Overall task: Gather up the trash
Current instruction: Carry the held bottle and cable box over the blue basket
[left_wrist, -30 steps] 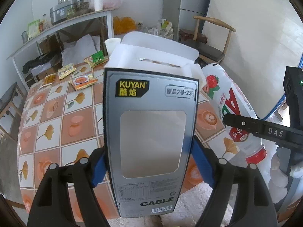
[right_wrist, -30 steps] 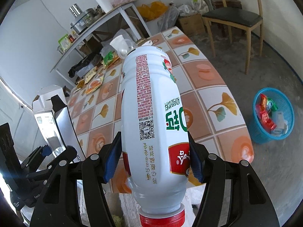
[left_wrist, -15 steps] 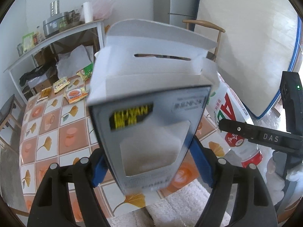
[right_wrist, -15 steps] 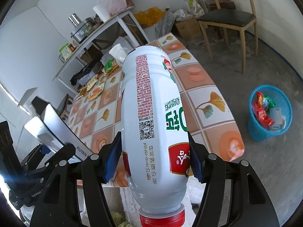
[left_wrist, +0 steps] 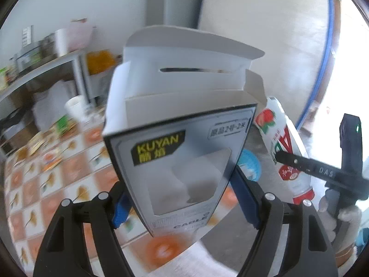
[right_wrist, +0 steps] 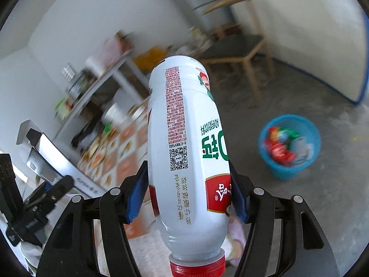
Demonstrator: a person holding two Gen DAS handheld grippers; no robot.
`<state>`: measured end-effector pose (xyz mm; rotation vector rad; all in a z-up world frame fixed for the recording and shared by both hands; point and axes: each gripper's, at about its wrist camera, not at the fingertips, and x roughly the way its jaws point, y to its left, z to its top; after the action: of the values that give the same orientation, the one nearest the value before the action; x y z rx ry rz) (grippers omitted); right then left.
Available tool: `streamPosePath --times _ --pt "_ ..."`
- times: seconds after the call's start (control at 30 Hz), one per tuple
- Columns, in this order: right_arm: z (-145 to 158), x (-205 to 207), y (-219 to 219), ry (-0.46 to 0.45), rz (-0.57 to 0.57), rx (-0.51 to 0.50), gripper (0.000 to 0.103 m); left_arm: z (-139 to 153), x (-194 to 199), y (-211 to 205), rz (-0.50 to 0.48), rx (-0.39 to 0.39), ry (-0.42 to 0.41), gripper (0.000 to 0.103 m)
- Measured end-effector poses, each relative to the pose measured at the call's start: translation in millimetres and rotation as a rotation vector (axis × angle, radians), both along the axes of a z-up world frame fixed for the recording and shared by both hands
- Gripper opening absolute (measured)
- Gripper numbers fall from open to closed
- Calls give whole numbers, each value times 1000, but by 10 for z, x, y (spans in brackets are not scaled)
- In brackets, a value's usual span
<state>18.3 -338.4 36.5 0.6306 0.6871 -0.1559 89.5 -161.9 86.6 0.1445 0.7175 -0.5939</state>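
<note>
We see a room with white walls, a rough grey floor (right_wrist: 299, 207) and a table (left_wrist: 30, 184) tiled in orange and white squares with leaf prints, strewn with blurred wrappers. A wooden chair (right_wrist: 239, 46) with a dark seat stands by the wall. Our left gripper (left_wrist: 182, 198) is clamped on a flat grey cardboard box (left_wrist: 180, 161), glossy, with a clear window and its white top flaps open, lifted above the table edge. Our right gripper (right_wrist: 189, 191) is clenched on a smooth white plastic bottle (right_wrist: 184, 150), rounded, red cap toward us. Down on the floor sits a round blue basket (right_wrist: 289, 170), holding crumpled red and green wrappers.
</note>
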Motion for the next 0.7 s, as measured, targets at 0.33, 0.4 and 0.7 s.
streamPosePath --times 0.33,0.4,0.7 --pt "-416 -667 -949 50 -303 78 60 -227 489 -1304 -225 -27 198 76" --pt "-555 -720 -1055 65 -332 105 60 -399 603 -1614 -250 1 244 76" --pt "-1299 -462 -1496 139 -351 265 60 -1191 1090 -2735 -297 133 412 76"
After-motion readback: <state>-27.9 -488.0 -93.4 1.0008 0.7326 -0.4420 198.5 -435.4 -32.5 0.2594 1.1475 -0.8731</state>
